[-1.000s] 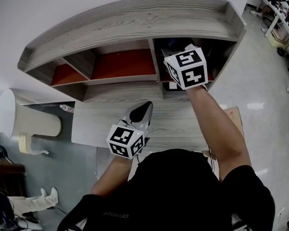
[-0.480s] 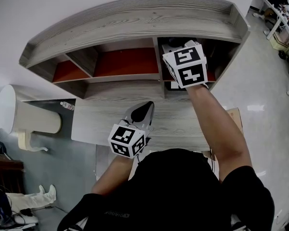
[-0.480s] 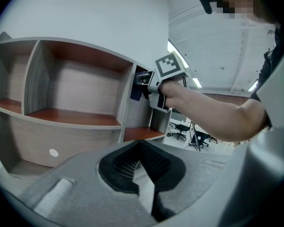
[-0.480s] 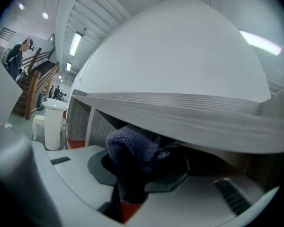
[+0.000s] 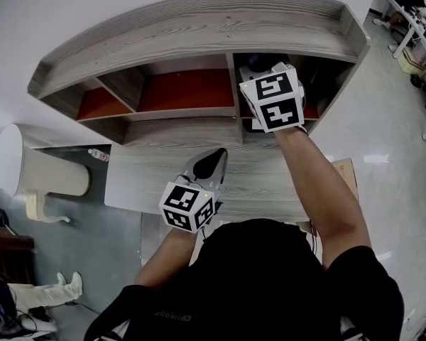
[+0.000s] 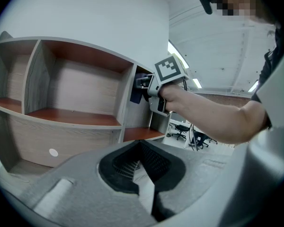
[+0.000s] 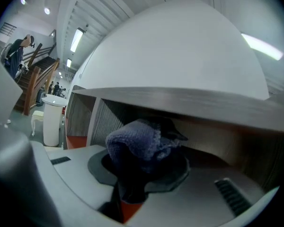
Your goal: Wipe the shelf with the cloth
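Cloth (image 7: 132, 141) btwn R gripper (image 7: 131, 176) jaws

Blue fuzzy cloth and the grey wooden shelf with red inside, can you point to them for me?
Blue fuzzy cloth (image 7: 135, 142), right gripper view, on its bunched top.
Grey wooden shelf (image 5: 199, 30), head view, on its top board.

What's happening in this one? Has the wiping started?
A person is working with a gripper in each hand at a grey wood-grain shelf unit with reddish shelf boards. The right gripper is shut on a bunched blue-grey cloth and is raised into the unit's right-hand compartment. Whether the cloth touches a surface there cannot be told. The left gripper is shut and empty, held low over the grey desk surface.
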Demonstrator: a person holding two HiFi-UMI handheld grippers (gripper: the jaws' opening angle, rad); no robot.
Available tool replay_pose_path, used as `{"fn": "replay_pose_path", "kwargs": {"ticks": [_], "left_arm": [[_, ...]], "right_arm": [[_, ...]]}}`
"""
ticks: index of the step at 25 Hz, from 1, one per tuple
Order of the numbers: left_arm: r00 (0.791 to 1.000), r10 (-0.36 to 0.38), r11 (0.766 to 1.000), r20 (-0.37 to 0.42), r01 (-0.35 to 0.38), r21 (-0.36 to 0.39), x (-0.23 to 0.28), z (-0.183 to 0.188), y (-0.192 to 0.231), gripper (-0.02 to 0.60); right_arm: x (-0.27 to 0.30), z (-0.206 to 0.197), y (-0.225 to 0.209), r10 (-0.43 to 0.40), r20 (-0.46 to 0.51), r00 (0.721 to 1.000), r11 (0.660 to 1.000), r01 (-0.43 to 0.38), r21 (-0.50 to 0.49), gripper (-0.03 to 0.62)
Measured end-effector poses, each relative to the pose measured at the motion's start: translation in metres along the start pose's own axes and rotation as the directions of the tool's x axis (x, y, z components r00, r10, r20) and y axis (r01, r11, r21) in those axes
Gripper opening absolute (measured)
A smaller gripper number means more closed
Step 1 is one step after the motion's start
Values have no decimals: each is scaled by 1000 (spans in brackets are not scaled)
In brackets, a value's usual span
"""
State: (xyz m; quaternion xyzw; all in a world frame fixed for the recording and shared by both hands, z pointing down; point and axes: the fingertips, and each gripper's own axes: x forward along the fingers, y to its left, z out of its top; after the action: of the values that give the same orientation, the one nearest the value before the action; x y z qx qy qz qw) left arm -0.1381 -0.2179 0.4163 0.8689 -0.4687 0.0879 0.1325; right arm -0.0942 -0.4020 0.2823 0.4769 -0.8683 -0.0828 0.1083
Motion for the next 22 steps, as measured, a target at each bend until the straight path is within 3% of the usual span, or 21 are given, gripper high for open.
{"fn": "replay_pose_path", "kwargs": {"ticks": [22], "left_arm": [[1000, 12, 1000, -16, -12, -17, -3, -9, 8, 8]], "right_arm": [[14, -99, 21, 51, -150, 987, 990, -31, 139, 104]]}}
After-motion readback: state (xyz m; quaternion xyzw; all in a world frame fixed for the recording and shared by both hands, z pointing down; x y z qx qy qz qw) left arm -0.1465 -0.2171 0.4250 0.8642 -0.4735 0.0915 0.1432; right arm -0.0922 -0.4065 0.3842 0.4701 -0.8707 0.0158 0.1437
